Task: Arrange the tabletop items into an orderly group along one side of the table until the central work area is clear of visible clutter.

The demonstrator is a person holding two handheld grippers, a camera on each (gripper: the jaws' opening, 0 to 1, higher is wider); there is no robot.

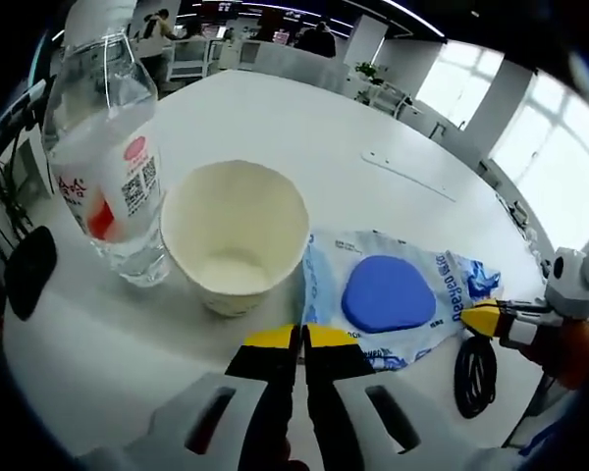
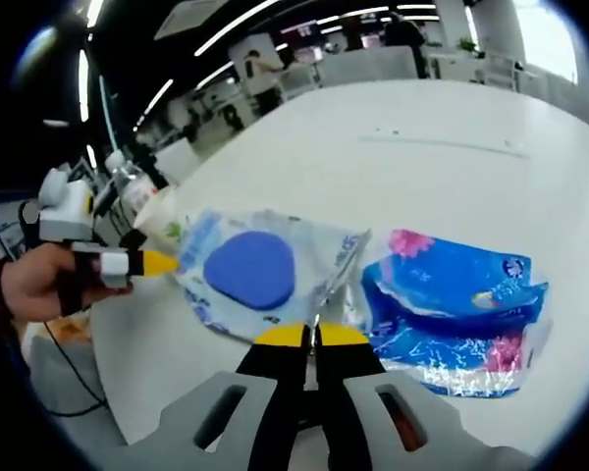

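Both grippers sit closed at the near edge of the white table (image 1: 304,128). The left gripper (image 1: 301,339) has its yellow-tipped jaws pressed together at the near edge of the flat wet-wipe pack with the blue oval lid (image 1: 388,292). It looks pinched on the pack's film, but can't tell for sure. The right gripper (image 2: 312,337) is closed the same way at that pack's other side, in the gap next to the crumpled blue and pink plastic packet (image 2: 461,304); can't tell if it has any film either.

Step in hand, as I judge it: shift the wipe pack towards the cup/bottle group w/o disturbing them.
- Get a firm pinch on the seam, not the lid.
- Slide low and slow; the film is floppy and will fold if pushed.
- The pack's end already lies just beside the cream paper cup (image 1: 236,235). The cup is light and upright, so a nudge could tip it.
- The crumpled packet touches or overlaps the pack's edge in the right gripper view, so it may drag along.

Containers:
- Paper cup: open top, looks empty, pale inside.
- Clear plastic water bottle with red and white label (image 1: 108,147): upright, touching or just beside the cup, water inside, level unclear.
- Wipe pack: lid shut.

A black cable (image 1: 474,375) lies coiled at the table's near edge.
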